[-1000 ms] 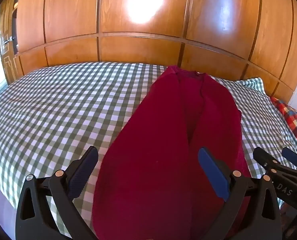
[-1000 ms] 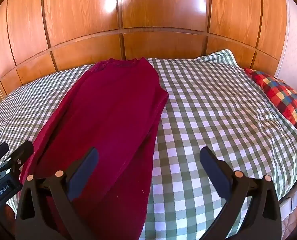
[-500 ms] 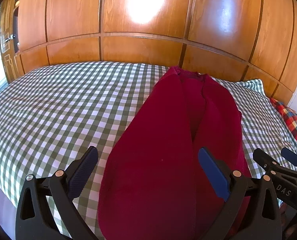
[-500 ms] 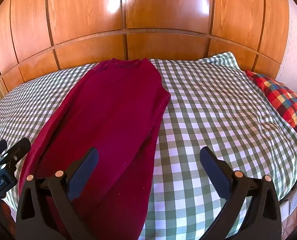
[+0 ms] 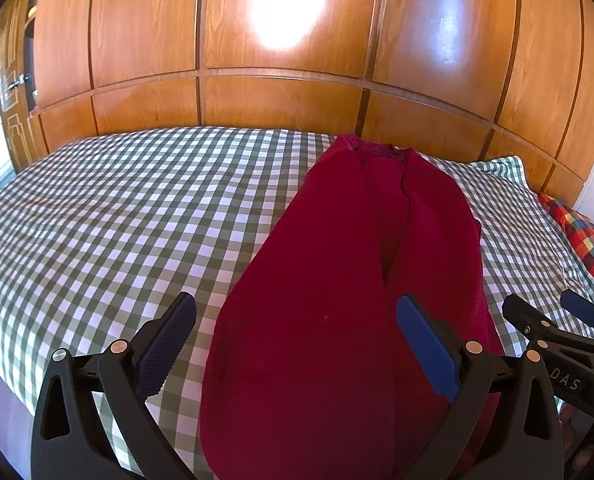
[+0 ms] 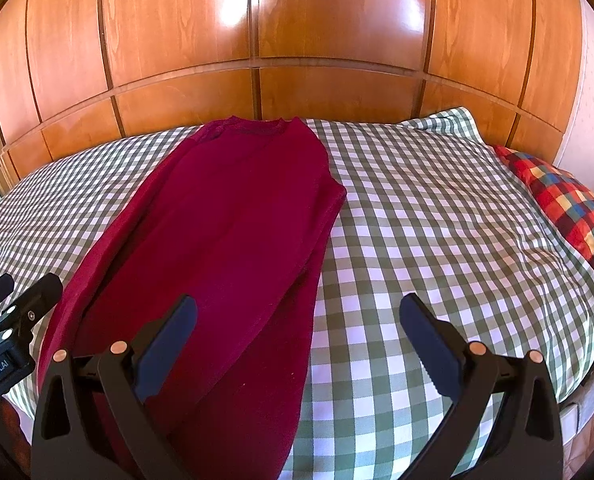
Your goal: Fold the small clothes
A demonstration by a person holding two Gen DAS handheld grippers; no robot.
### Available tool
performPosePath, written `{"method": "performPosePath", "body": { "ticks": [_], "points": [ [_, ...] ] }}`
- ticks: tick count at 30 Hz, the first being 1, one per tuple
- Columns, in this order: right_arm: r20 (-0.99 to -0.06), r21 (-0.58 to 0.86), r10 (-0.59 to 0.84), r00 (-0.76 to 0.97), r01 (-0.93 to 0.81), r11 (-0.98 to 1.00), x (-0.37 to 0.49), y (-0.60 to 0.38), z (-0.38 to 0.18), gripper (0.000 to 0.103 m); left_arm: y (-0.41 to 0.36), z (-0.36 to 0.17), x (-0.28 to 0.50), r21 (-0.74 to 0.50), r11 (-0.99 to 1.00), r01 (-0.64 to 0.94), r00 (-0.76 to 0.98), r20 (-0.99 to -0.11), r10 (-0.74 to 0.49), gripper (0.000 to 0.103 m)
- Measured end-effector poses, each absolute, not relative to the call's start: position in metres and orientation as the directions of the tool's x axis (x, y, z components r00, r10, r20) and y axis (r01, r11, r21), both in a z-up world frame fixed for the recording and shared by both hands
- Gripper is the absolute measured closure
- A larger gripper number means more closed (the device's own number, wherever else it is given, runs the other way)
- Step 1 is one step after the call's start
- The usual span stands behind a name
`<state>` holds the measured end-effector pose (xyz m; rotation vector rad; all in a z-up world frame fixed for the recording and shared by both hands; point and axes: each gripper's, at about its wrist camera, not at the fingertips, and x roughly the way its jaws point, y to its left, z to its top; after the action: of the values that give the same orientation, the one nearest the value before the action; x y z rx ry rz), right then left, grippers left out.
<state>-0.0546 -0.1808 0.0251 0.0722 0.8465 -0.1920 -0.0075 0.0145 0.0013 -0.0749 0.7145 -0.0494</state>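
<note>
Left wrist view, left to right: the checked bedspread [image 5: 109, 216] covers the bed; the left gripper [image 5: 295, 336] hangs above the near edge with its jaws spread wide and nothing between them; the dark red garment [image 5: 317, 320] lies lengthwise on the cover, neckline toward the wooden wardrobe [image 5: 281, 92], its two sides already turned in to meet along a central seam-like gap. At the right margin the right gripper [image 5: 553, 312] enters the picture, and beyond it a multicoloured checked pillow [image 5: 585, 236] rests at the far right of the bed.

Right wrist view, left to right: the left gripper [image 6: 15, 292] shows at the margin; the garment [image 6: 225, 248] occupies the left half of the cover; the right gripper [image 6: 297, 330] is likewise parted and empty, its left finger over the cloth's right edge and its right finger over bare bedspread [image 6: 437, 220].

Step in hand (a judgement): the lengthwise folds appear complete, and the crosswise fold has not begun. The next move would call for each gripper to descend to the near hem, one per corner, pinch all layers together, and carry the hem toward the neckline.

Obstructions: none on the cover near the garment; the pillow lies well apart. The chief risk is the layered edges slipping apart when lifted.
</note>
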Motion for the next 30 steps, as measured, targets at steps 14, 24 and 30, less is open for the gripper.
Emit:
{"method": "performPosePath", "body": {
  "ticks": [14,24,30],
  "points": [
    [-0.749,-0.021,-0.138,0.649,0.185,0.983,-0.0547,-0.1769,0.0249,0.002,0.0156,0.0005,-0.0088,-0.086,0.996,0.02,0.753,-0.654,-0.071,0.004],
    [-0.742,-0.025,-0.135,0.657,0.174,0.984,-0.0561,-0.174,0.0266,0.002,0.0204,0.0023,-0.0116,-0.088,0.996,0.015,0.757,-0.65,-0.069,0.004],
    [-0.741,-0.027,-0.134,0.658,0.17,0.985,-0.0563,-0.1728,0.0262,0.002,0.0209,0.0042,-0.0132,-0.084,0.996,0.017,0.759,-0.648,-0.068,0.004]
  ]
}}
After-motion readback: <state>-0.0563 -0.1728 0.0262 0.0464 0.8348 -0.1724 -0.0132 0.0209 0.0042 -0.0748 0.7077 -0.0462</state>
